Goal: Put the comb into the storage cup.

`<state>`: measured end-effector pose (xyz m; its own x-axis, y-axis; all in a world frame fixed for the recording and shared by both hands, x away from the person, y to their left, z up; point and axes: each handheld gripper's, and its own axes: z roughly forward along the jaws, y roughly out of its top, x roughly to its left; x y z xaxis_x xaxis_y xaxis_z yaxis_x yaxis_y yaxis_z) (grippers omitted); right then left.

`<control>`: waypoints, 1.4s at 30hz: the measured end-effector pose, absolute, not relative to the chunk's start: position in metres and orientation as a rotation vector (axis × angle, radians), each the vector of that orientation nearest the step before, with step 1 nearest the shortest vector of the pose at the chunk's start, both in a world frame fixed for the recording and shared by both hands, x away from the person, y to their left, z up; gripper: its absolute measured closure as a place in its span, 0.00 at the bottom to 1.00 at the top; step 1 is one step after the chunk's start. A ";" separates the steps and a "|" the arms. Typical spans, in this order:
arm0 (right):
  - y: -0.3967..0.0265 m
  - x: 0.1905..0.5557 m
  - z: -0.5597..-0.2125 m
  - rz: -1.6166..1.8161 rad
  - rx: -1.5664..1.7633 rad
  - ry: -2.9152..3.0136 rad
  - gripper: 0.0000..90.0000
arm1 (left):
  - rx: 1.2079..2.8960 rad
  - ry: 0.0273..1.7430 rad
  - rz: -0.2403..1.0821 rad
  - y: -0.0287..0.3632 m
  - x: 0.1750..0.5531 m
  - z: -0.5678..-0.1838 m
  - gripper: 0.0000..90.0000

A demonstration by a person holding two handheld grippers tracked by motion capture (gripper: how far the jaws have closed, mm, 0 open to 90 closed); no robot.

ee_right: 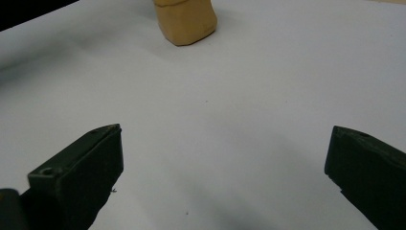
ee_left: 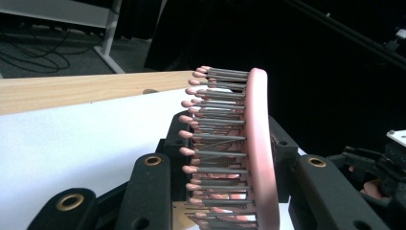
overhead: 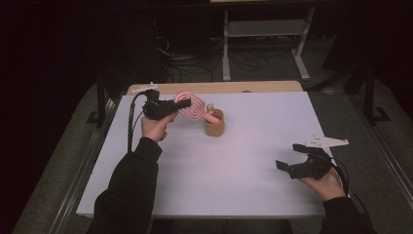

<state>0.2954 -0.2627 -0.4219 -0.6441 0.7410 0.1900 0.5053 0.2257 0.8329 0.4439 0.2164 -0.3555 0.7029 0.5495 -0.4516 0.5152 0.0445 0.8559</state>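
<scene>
Your left gripper (overhead: 181,103) clamps a pink vented hairbrush (overhead: 191,108), grey pink-tipped bristles, handle in the tan cup (overhead: 214,123) at 11 o'clock; your right gripper (overhead: 290,157) gapes wide, empty.

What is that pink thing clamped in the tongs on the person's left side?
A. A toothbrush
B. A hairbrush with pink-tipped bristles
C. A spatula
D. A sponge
B: the left gripper view shows the left tongs shut on a pink hairbrush with rows of grey, pink-tipped bristles; in the high view its handle end dips into the tan cup.
</scene>
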 end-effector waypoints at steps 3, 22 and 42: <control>-0.263 0.295 -0.422 1.381 1.174 2.253 0.00 | 1.590 0.892 0.027 0.218 0.444 -0.357 0.70; -0.263 0.296 -0.423 1.369 1.178 2.260 0.00 | 1.573 0.922 0.037 0.234 0.442 -0.358 0.66; -0.261 0.296 -0.425 1.354 1.173 2.274 0.00 | 1.596 0.880 0.044 0.243 0.435 -0.361 0.36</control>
